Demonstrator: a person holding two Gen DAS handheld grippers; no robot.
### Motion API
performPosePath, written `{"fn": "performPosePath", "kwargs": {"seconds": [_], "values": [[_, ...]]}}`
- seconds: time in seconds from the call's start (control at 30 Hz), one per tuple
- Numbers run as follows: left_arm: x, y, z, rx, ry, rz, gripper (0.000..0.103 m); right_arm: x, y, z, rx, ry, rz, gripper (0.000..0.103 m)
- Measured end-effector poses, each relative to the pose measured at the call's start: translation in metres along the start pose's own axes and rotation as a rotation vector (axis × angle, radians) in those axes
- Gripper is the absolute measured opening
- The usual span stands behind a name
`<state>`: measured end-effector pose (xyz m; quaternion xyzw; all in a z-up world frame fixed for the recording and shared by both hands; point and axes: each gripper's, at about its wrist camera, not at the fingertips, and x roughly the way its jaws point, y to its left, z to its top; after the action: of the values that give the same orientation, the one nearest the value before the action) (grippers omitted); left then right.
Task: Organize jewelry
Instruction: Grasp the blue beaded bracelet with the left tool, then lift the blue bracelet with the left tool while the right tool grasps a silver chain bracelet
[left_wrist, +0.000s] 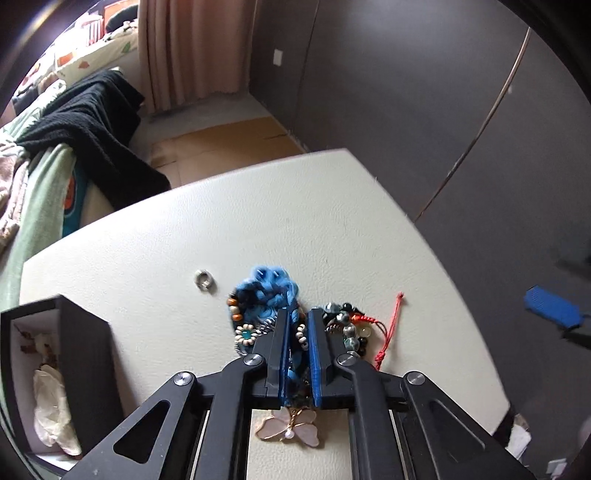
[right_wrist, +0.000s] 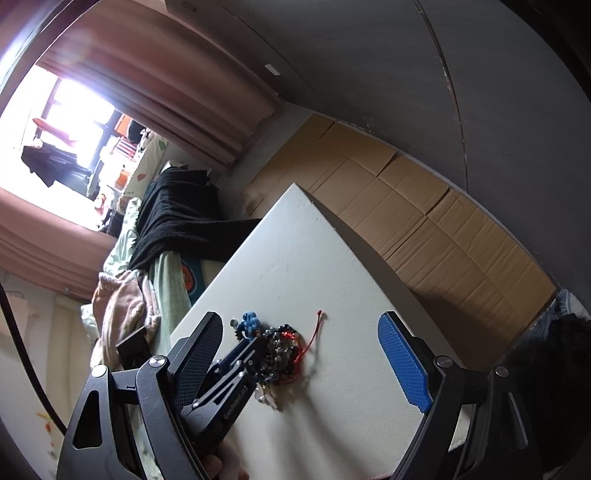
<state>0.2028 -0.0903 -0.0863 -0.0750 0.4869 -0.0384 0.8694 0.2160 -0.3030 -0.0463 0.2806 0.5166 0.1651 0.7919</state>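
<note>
Left claw (left_wrist: 298, 317) pinched on the jewelry pile (left_wrist: 295, 325), mid-table (left_wrist: 332, 206).

Blue cord and beads caught between nearly closed jaws. Silver ring (left_wrist: 202, 280) loose just left; red string (left_wrist: 391, 325) trailing right; butterfly pendant (left_wrist: 291, 424) nearest. Open black box (left_wrist: 62, 369) at near left. Right claw (right_wrist: 306, 354) gaping wide, empty, hovering close by.

jewelry box (left_wrist: 55, 369) cut off, contents unclear

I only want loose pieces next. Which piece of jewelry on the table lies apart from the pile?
The small silver ring. It lies alone on the white table, left of the tangled pile that the left claw is shut on.
</note>
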Motion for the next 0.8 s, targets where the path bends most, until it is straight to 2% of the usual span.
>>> {"fn": "performPosePath", "kwargs": {"seconds": [0.17, 0.47, 0.53, 0.6, 0.67, 0.8], "values": [[-0.019, 0.023, 0.001, -0.087, -0.022, -0.108, 0.009, 0.012, 0.013, -0.007, -0.033, 0.029, 0.006, 0.087], [-0.046, 0.056, 0.002, -0.180, -0.083, -0.143, 0.009, 0.041, 0.041, -0.026, -0.101, 0.102, 0.048, 0.086], [-0.054, 0.063, 0.001, -0.197, -0.097, -0.148, 0.009, 0.051, 0.052, -0.031, -0.150, 0.123, 0.043, 0.081], [-0.060, 0.069, 0.000, -0.212, -0.109, -0.153, 0.009, 0.063, 0.060, -0.035, -0.189, 0.156, 0.030, 0.067], [-0.066, 0.075, 0.000, -0.225, -0.121, -0.155, 0.009, 0.076, 0.066, -0.039, -0.212, 0.193, 0.019, 0.057], [-0.077, 0.086, -0.001, -0.247, -0.143, -0.158, 0.009, 0.092, 0.078, -0.046, -0.274, 0.221, -0.029, 0.056]]}}
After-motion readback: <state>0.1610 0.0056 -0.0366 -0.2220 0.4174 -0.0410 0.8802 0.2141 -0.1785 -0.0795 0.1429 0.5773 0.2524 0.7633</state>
